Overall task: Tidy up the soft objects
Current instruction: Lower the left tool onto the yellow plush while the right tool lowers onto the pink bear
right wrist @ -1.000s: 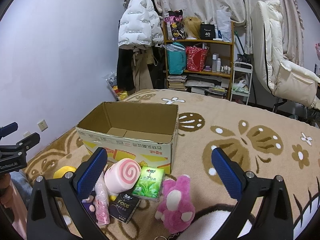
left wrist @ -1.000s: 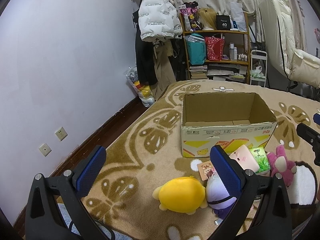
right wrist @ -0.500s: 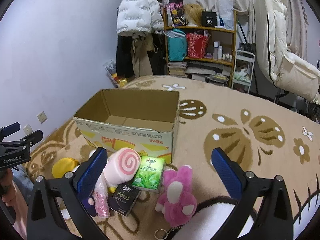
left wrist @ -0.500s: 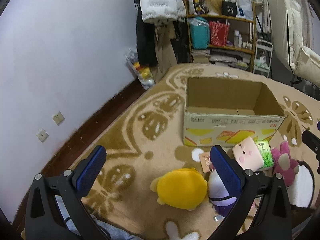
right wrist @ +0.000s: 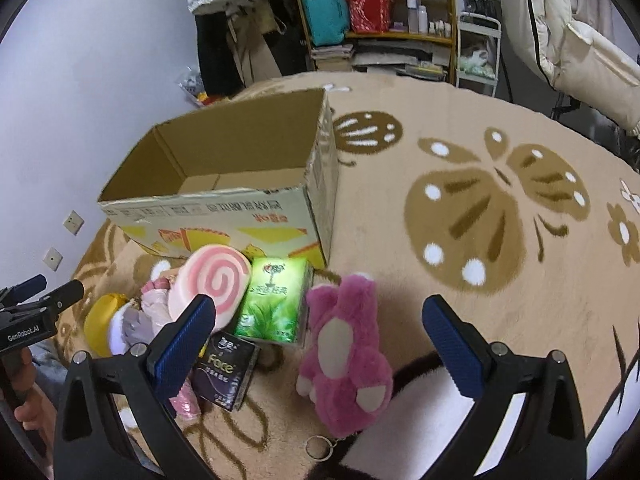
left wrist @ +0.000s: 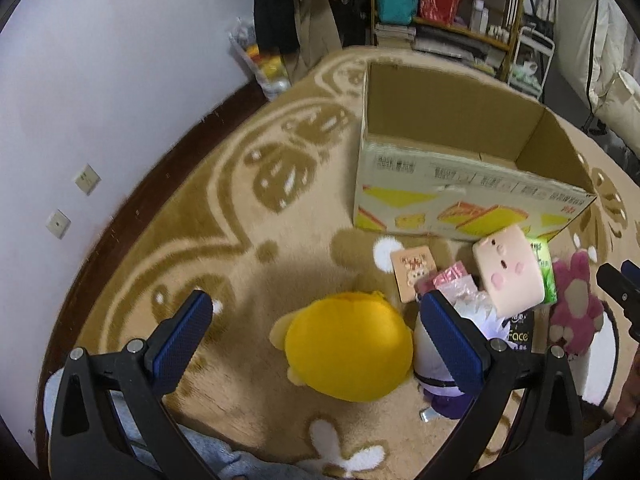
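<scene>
My left gripper [left wrist: 316, 344] is open above a round yellow plush [left wrist: 348, 354] on the rug. A purple-and-white doll [left wrist: 436, 376] lies beside it, and a square pink-faced plush [left wrist: 508, 270] sits further right. My right gripper [right wrist: 320, 340] is open over a pink bear plush [right wrist: 344, 360] with a key ring. Left of the bear are a green tissue pack [right wrist: 276, 300], a swirl-patterned roll plush [right wrist: 212, 284] and a dark tissue pack [right wrist: 226, 372]. An open, empty cardboard box [right wrist: 224, 208] stands just behind the pile.
A patterned tan rug [right wrist: 480, 208] stretches to the right of the box. Shelves [right wrist: 380, 20] with bags and hanging coats stand at the back. A white chair [right wrist: 572, 32] is at the far right, and the wall [left wrist: 100, 80] runs along the left.
Both grippers have tilted down and moved closer to the pile of soft things. The left one now hangs over the yellow plush, the right one over the pink bear.
</scene>
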### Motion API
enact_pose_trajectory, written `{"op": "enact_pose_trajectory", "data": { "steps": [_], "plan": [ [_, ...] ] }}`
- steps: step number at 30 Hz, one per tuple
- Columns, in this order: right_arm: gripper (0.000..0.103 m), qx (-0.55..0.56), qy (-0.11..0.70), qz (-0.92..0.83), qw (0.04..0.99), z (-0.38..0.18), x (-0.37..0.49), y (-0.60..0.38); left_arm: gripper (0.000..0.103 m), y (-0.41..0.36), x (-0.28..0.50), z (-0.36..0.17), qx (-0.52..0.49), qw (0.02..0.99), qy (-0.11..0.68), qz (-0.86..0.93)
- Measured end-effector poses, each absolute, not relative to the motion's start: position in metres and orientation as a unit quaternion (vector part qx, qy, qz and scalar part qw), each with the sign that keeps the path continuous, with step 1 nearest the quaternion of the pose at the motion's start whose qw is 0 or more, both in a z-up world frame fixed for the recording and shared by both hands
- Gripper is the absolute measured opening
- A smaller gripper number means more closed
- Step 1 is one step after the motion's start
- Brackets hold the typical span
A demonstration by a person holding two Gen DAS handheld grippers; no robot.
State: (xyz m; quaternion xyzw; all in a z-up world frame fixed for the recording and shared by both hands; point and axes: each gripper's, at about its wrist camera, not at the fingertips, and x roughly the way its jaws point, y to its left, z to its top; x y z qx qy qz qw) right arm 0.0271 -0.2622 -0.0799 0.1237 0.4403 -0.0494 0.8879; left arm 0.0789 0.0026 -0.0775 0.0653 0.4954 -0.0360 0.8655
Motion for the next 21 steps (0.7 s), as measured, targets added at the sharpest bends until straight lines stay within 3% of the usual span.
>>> {"op": "enact_pose_trajectory", "data": {
  "steps": [8,21],
  "plan": [
    [0.101,0.118,0.488,-0.063,0.863,-0.103,0.039,-0.268,0.103,0.001,0.093,-0.096,0.068,0.847,0.526,-0.033],
    [0.09,0.104,0.548,-0.059,0.828,-0.135,0.053,-0.266,0.103,-0.004,0.098,-0.124,0.073,0.814,0.574,-0.047]
  ]
}}
